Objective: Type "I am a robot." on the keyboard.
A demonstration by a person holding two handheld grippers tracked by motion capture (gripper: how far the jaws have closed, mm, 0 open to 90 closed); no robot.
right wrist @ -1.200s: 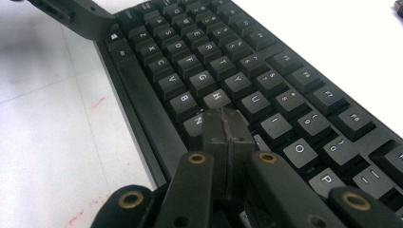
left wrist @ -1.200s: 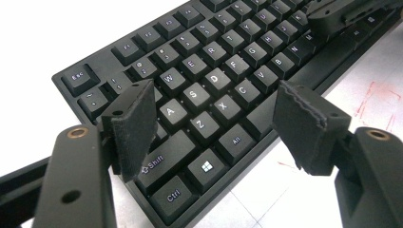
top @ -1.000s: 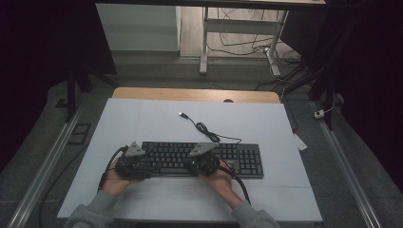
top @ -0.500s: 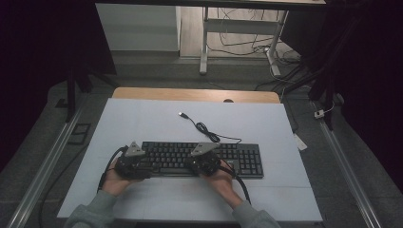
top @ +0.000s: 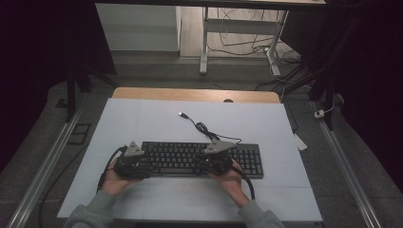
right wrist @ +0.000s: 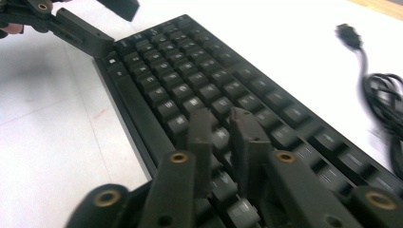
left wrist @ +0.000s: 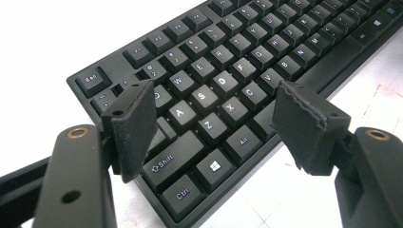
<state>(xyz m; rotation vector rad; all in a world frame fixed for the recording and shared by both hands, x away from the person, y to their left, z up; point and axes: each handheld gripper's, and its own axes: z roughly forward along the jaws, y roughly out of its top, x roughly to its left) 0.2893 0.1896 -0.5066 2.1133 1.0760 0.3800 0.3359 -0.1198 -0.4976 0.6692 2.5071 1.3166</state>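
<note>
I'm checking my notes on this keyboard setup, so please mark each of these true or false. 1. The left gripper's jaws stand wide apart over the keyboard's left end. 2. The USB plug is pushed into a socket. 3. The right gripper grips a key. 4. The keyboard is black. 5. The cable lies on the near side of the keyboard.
1. True: the left gripper has its jaws spread above the Shift and Z keys of the keyboard.
2. False: the USB plug lies loose on the white table.
3. False: the right gripper shows a narrow gap between its jaws with nothing in it; they have just been opening.
4. True.
5. False: the cable lies on the far side.
</note>
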